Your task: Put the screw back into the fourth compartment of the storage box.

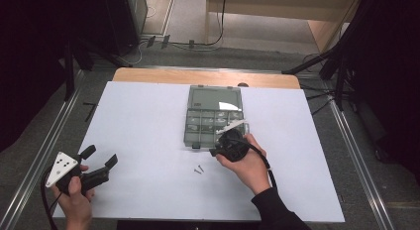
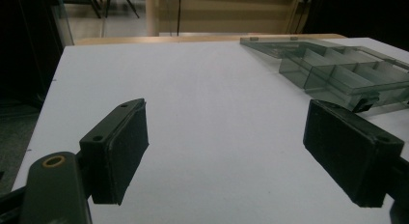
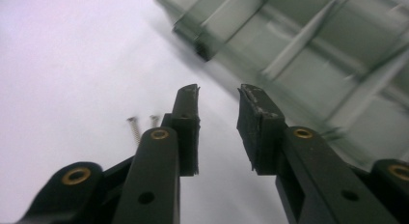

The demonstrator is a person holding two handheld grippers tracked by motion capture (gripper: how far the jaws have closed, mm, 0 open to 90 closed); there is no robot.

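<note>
Grey-tinted clear plastic compartment box (image 1: 215, 116) sits open mid-table on the white sheet (image 1: 148, 121), lid laid flat on the far side; two small metal screws (image 1: 199, 169) lie loose on the sheet just in front of the box, near its front edge; my right gripper (image 1: 230, 136) is up over the box's front-right compartments, jaws parted a little w/ nothing between them in the right gripper view; screws (image 3: 137, 126) show there off to the left of the left jaw, apart from it; my left gripper (image 1: 101, 158) rests low at the near-left of the table, well apart from box and screws, jaws spread wide & empty; box (image 2: 337, 72) shows ahead-right in the left gripper view; I judge the step as sorting screws into the box, right gripper btwn a drop and the next pick; next move calls for swinging right gripper back toward me, tips down over one screw, jaws straddling the shank, then closing; screws are thin & flat on the sheet so I'd need tips touching the surface; can't tell what's in the compartments
</note>
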